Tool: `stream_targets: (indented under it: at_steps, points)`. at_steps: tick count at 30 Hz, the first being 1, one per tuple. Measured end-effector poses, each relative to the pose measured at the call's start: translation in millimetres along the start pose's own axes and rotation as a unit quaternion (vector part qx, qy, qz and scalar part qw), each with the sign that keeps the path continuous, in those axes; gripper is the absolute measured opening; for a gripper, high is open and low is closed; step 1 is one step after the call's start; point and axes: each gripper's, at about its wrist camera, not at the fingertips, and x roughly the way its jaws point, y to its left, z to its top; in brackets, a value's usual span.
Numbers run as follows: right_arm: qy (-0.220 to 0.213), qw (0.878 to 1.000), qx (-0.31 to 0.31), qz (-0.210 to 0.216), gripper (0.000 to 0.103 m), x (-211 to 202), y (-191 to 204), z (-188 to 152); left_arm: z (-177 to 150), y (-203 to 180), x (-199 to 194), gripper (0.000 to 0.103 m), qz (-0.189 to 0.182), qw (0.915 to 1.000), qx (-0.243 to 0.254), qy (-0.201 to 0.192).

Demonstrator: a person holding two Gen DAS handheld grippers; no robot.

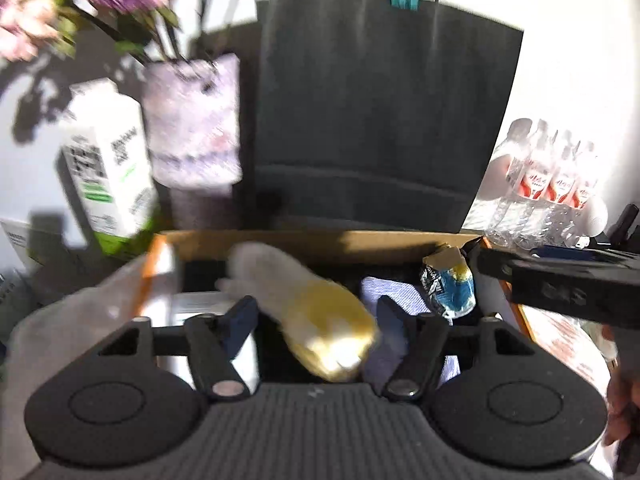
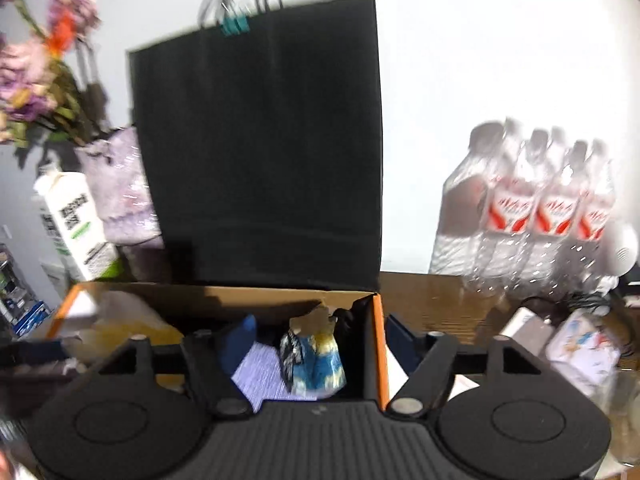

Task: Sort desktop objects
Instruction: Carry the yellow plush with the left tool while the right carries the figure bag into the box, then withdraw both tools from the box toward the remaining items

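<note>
**Both jaws open over the box**

Left gripper [image 1: 312, 316]: jaws wide, a blurred yellow-white packet [image 1: 316, 320] between them, not pinched. Right gripper [image 2: 320, 336]: jaws wide, gripping nothing, straddling the right wall of the cardboard box [image 2: 376, 344]. Blue snack packet [image 2: 314, 364] sits inside, at the right end. Black paper bag [image 2: 260, 140] stands behind, on the bench [image 2: 424, 296].

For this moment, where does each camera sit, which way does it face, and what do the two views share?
Left wrist: on the left claw, facing forward and down into the cardboard box; its own open fingers flank a yellow-white packet, and the right claw enters from the right.
Right wrist: on the right claw, facing the box's right end; its own open fingers show.
Shared: box, blue snack packet, black paper bag, bottle pack, carton, flowers.
</note>
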Motion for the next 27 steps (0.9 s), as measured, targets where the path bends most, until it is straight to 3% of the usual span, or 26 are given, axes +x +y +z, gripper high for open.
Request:
stream_targets:
  at_steps: [6,9,12,14,17,19,23,25,27]
  points:
    - [-0.013,0.999,-0.039,0.013,0.085,-75.2,1.2,-21.0,-26.2,24.9,-65.4,0.074,0.044,0.999,-0.004,0.013]
    - [-0.018,0.998,-0.047,0.027,0.086,-110.6,1.4,-43.8,-54.3,39.7,-103.1,0.074,0.037,0.9991,-0.015,0.01]
    - [-0.022,0.998,-0.046,0.044,0.088,-152.1,1.1,-77.1,-98.0,51.2,-146.9,0.076,0.004,0.9997,-0.022,-0.001]
    - [-0.027,0.996,-0.046,0.068,0.089,-182.6,3.4,-104.2,-132.7,51.7,-175.6,0.079,-0.011,0.9997,-0.015,-0.016]
    - [-0.037,0.993,-0.044,0.102,0.091,-227.3,8.6,-155.2,-183.1,52.8,-213.3,0.081,-0.064,0.9974,-0.017,-0.028]
    - [-0.049,0.99,-0.044,0.122,0.099,-249.4,11.8,-189.9,-211.4,54.7,-231.5,0.082,-0.087,0.995,-0.038,-0.032]
    - [-0.071,0.993,-0.014,0.098,0.102,-274.9,16.9,-262.0,-265.9,45.8,-249.9,0.084,-0.073,0.9945,-0.053,-0.052]
    - [-0.087,0.992,-0.011,0.087,0.102,-279.7,20.6,-293.1,-293.3,36.9,-248.5,0.087,-0.064,0.9928,-0.046,-0.09]
    - [-0.11,0.991,-0.014,0.073,0.102,-280.0,25.2,-321.1,-320.3,25.2,-239.6,0.089,-0.026,0.9934,-0.014,-0.111]
